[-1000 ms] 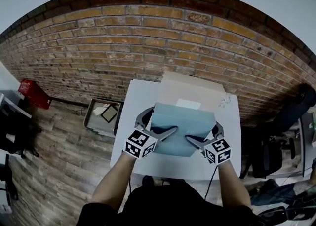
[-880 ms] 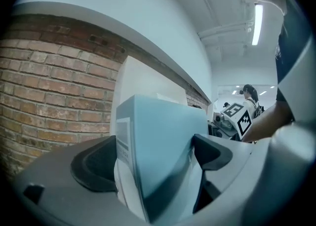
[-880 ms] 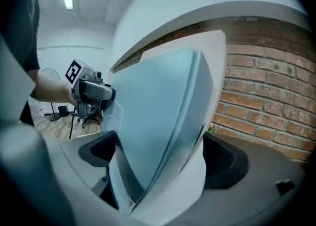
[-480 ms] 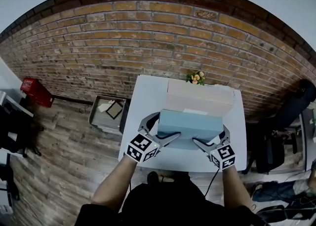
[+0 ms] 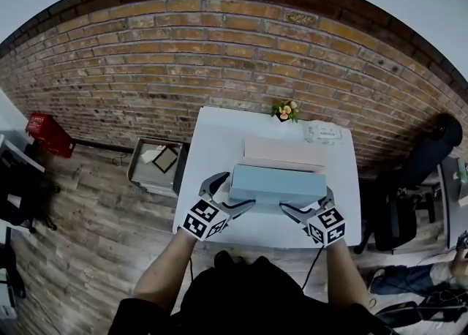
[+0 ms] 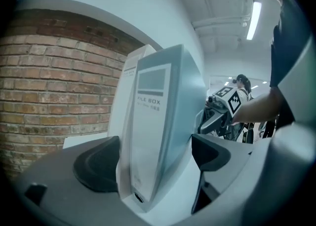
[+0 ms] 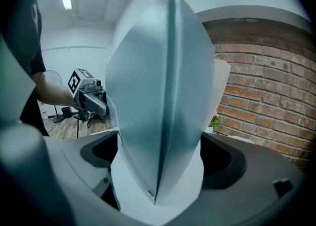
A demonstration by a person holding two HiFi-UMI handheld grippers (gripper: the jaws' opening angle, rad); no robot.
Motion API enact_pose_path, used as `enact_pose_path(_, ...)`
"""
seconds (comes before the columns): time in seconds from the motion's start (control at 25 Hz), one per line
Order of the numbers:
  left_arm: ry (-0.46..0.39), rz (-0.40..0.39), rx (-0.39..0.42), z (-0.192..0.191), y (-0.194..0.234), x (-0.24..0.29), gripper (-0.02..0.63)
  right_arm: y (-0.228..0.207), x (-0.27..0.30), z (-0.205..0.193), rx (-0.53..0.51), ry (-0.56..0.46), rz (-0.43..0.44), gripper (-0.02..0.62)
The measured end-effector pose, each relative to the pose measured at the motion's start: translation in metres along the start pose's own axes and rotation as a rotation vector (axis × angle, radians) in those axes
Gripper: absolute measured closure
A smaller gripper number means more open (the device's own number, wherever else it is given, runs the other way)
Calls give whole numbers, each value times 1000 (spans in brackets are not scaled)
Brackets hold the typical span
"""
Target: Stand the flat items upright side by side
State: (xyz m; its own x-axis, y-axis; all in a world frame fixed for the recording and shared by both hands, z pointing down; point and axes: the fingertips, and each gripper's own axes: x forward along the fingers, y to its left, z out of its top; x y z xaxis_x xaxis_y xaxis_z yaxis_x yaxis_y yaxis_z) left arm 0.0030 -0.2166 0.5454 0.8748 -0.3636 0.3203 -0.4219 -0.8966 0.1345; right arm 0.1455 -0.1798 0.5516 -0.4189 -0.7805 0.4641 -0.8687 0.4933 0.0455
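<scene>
A blue-grey file box [image 5: 278,183] stands on its long edge on the white table [image 5: 219,136], close in front of a beige file box [image 5: 285,152] that also stands upright. My left gripper [image 5: 235,193] clasps the blue box's left end and my right gripper [image 5: 306,202] its right end. In the left gripper view the labelled spine [image 6: 158,121] fills the gap between the pads, with the beige box [image 6: 131,82] behind it. In the right gripper view the box's other end [image 7: 163,96] sits between both pads [image 7: 222,163]. I cannot tell whether its bottom edge rests on the table.
A small pot of flowers [image 5: 285,110] and a clear packet [image 5: 322,133] sit at the table's far edge by the brick wall. On the floor to the left lie a tray [image 5: 155,165] and a red box [image 5: 47,134]. To the right stands a dark chair [image 5: 409,202].
The blue file box has gone from tilted and raised to upright and low in front of the beige box. Both grippers came down and nearer to me with it.
</scene>
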Motion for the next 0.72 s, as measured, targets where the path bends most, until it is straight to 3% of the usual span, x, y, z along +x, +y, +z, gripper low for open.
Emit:
enact_pose_path(0.2,50,11,-49,-24,-3,5,126,2,-3,3,-7,-1,57,61)
enact_pose_path(0.36,98,30,-41,-40,-6,8,126,7,-10,2,-2,-5,117,64)
enact_pose_path(0.72,108,58,-31,-28,-4,-4,126,-1,-18,5,37,-21,208,64)
